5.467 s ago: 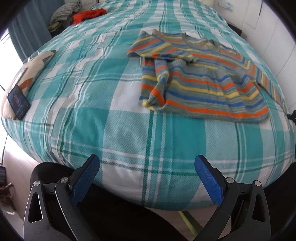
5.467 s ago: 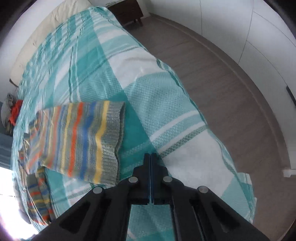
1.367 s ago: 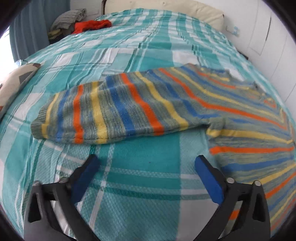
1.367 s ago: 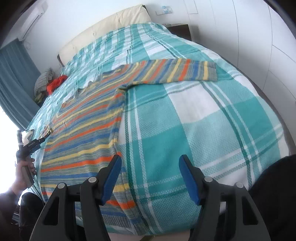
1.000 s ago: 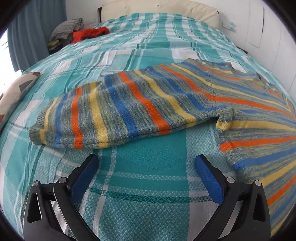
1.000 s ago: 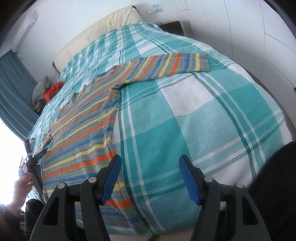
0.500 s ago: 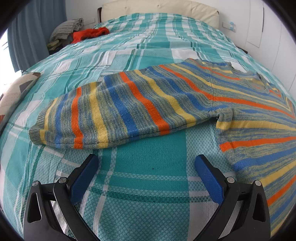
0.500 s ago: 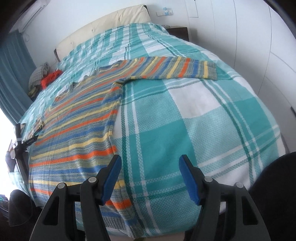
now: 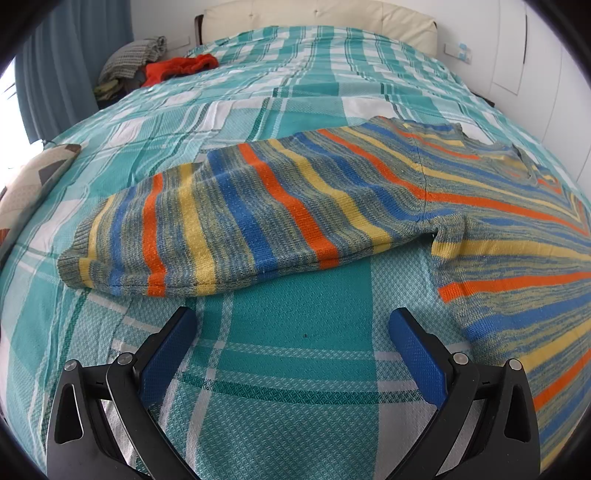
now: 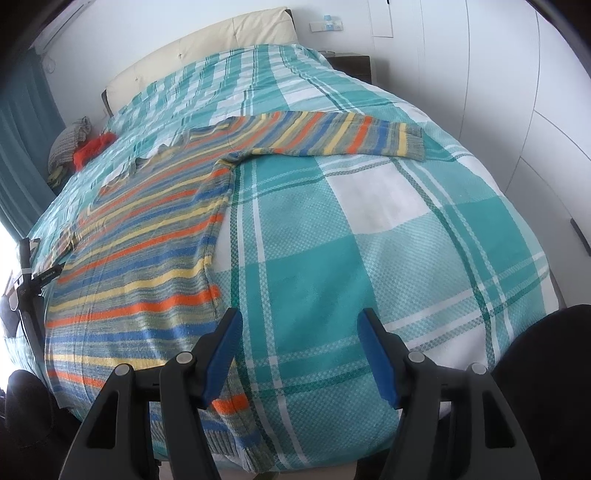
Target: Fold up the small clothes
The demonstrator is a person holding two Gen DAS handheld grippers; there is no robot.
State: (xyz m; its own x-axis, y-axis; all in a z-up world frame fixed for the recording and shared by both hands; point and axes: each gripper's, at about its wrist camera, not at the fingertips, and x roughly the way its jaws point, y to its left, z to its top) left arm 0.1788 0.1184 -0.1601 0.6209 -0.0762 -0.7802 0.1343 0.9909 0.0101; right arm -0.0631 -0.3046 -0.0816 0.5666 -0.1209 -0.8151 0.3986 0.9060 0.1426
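1. Above the near edge of the bed (image 9: 303,55), the left gripper (image 9: 291,325) has its blue fingers (image 9: 168,354) spread wide, with nothing between them but bare cover.
2. The right gripper (image 10: 299,328) also stands well open and grips nothing; its left finger (image 10: 221,350) sits over the sweater's side edge near the hem.
3. The striped sweater (image 10: 147,258) lies flat and spread out, both sleeves stretched sideways. One sleeve (image 9: 207,229) lies just beyond the left gripper's fingers; the other sleeve (image 10: 351,136) lies well beyond the right gripper.
4. The bed wears a teal-and-white checked cover (image 10: 388,240).
5. A cream headboard (image 9: 317,14), an orange garment (image 9: 177,68) on a pile by blue curtains (image 9: 74,66), and white cupboard doors (image 10: 498,74) surround it.
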